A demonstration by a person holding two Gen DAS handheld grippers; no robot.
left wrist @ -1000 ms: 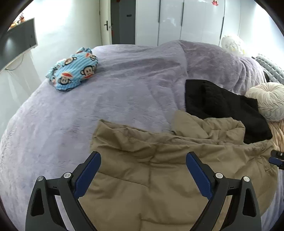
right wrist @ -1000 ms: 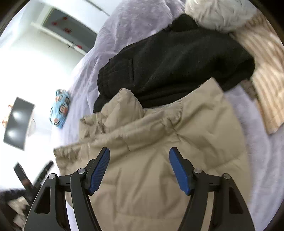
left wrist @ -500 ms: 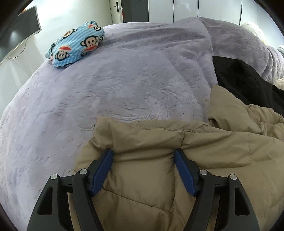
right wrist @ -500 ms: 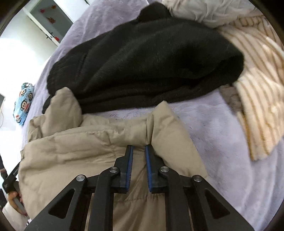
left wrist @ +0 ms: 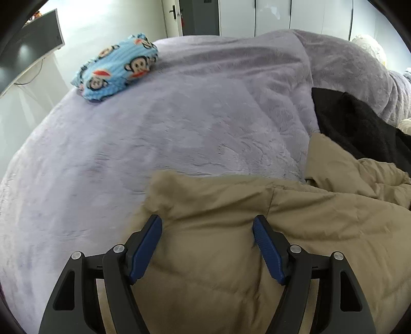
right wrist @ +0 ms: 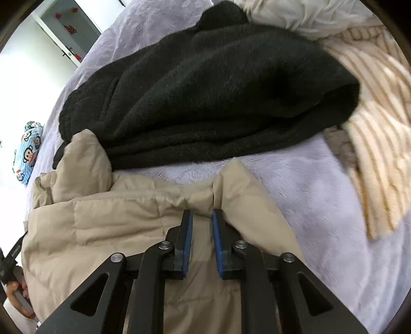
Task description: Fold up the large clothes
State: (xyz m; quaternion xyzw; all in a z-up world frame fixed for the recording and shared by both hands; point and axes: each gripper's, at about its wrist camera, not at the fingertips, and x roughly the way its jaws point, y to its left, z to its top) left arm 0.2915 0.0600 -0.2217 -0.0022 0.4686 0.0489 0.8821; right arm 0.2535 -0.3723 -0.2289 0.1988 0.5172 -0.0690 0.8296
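A tan puffy jacket (left wrist: 295,231) lies on a lavender bed cover (left wrist: 154,133). My left gripper (left wrist: 207,222) is partly closed, its blue pads pressing a bulging fold near the jacket's far left corner. In the right wrist view the jacket (right wrist: 102,221) fills the lower left. My right gripper (right wrist: 201,218) is shut on a fold of the jacket near its far right corner, with a narrow gap of fabric between the pads.
A black fleece garment (right wrist: 205,90) lies just beyond the jacket and also shows in the left wrist view (left wrist: 359,128). A striped cream knit (right wrist: 372,128) lies at right. A blue monkey-print bundle (left wrist: 115,66) sits far left. Wardrobe doors (left wrist: 282,15) stand behind.
My left gripper dropped onto the jacket's left corner and narrowed on a fold. My right gripper closed on the jacket's right edge and stays clamped; both views moved closer to the bed.
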